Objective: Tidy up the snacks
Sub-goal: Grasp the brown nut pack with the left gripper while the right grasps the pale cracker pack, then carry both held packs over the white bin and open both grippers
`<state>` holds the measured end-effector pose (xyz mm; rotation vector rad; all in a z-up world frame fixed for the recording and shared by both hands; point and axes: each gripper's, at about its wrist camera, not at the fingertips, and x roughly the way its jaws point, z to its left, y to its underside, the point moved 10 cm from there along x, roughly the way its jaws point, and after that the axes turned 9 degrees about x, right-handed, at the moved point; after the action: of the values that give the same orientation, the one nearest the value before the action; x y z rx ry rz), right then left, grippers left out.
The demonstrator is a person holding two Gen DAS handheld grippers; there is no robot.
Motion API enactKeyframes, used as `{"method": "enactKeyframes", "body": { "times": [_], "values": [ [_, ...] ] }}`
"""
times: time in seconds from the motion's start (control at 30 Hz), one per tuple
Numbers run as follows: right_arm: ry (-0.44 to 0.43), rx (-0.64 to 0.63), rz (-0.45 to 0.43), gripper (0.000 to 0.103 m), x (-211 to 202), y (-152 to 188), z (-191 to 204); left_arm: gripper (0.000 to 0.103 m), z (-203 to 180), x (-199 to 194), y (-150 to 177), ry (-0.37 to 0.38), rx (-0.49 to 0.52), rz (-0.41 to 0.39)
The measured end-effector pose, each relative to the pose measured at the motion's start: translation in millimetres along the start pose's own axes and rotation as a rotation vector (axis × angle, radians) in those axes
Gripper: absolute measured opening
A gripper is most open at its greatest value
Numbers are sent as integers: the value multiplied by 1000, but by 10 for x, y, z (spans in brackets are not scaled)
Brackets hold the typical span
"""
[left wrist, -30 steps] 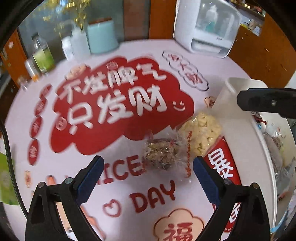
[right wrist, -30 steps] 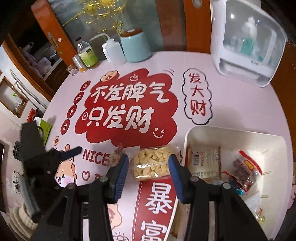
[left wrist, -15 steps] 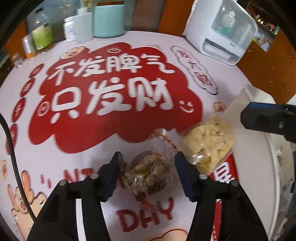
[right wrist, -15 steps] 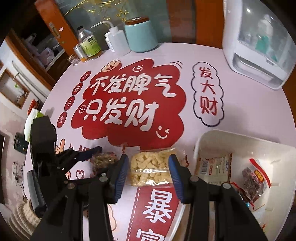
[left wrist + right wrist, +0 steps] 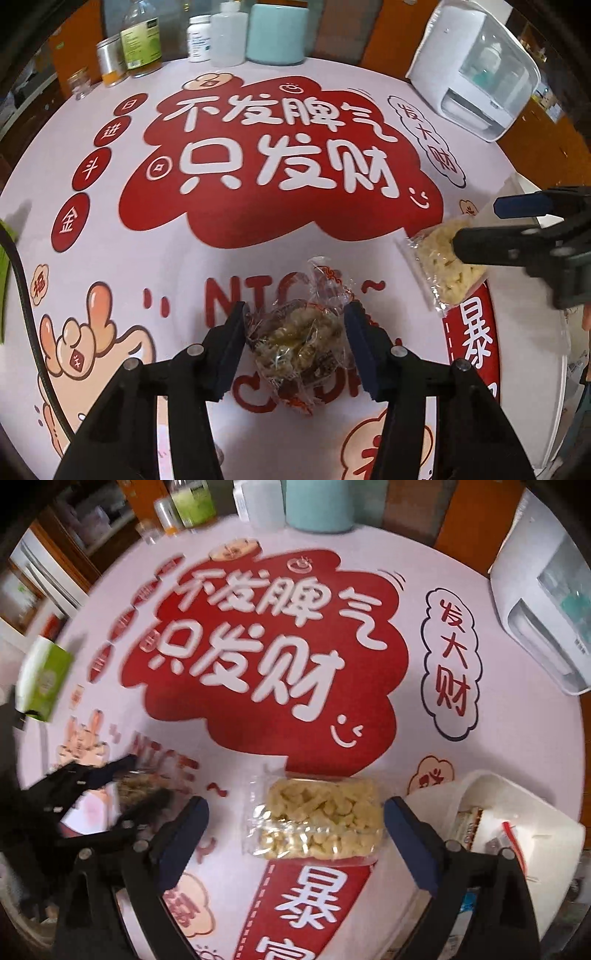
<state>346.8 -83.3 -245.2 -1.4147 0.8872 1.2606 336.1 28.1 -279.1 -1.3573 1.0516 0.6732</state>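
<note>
A clear bag of brown and yellow snacks [image 5: 301,341] lies on the red and white tablecloth. My left gripper [image 5: 295,325] is open, its fingers on either side of that bag, touching or nearly touching it. A clear bag of pale yellow puffs [image 5: 319,818] lies beside the white bin [image 5: 546,812]. My right gripper [image 5: 295,812] is open wide around the puff bag, with gaps on both sides. The puff bag [image 5: 445,267] and the right gripper [image 5: 480,225] also show in the left wrist view. The bin holds several wrapped snacks.
Bottles and jars [image 5: 142,38] and a teal canister [image 5: 277,31] stand at the table's far edge. A white appliance [image 5: 476,70] sits at the far right. A green box [image 5: 46,679] is at the left edge.
My left gripper has moved down over the brown snack bag, which now sits deeper between its fingers. My right gripper has opened wider and dropped closer around the puff bag.
</note>
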Motion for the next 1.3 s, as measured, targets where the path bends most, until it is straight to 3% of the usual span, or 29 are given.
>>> {"method": "enactKeyframes", "body": {
  "times": [0.1, 0.23, 0.37, 0.43, 0.47, 0.53, 0.73, 0.97, 1.17, 1.3],
  "values": [
    [112, -56, 52, 97, 147, 4, 6, 52, 27, -9, 33, -2, -9, 5],
    [215, -164, 165, 97, 378, 115, 57, 52, 57, -26, 76, -3, -16, 15],
    [309, -247, 215, 101, 541, 168, 68, 52, 106, -44, 110, -2, -31, 22],
    [288, -233, 220, 100, 549, 141, 80, 52, 129, -56, 124, -3, -39, 22],
    [288, -232, 219, 99, 548, 139, 78, 52, 135, -73, 128, -2, -41, 20],
    [295, -252, 176, 79, 491, 106, 89, 52, 139, -118, 126, -3, -38, 11],
    [201, -256, 118, 67, 301, 174, 186, 52, 135, -280, 70, -11, -29, -20],
    [23, -189, 26, 66, -177, 344, 312, 52, 52, -622, 13, -23, 1, -67],
    [-135, -130, -128, 66, -1101, 647, 299, 52, -199, -1254, -83, -1, 69, -158],
    [-141, -87, -273, 66, -1716, 833, 148, 52, -634, -1924, -258, 34, 161, -277]
  ]
}}
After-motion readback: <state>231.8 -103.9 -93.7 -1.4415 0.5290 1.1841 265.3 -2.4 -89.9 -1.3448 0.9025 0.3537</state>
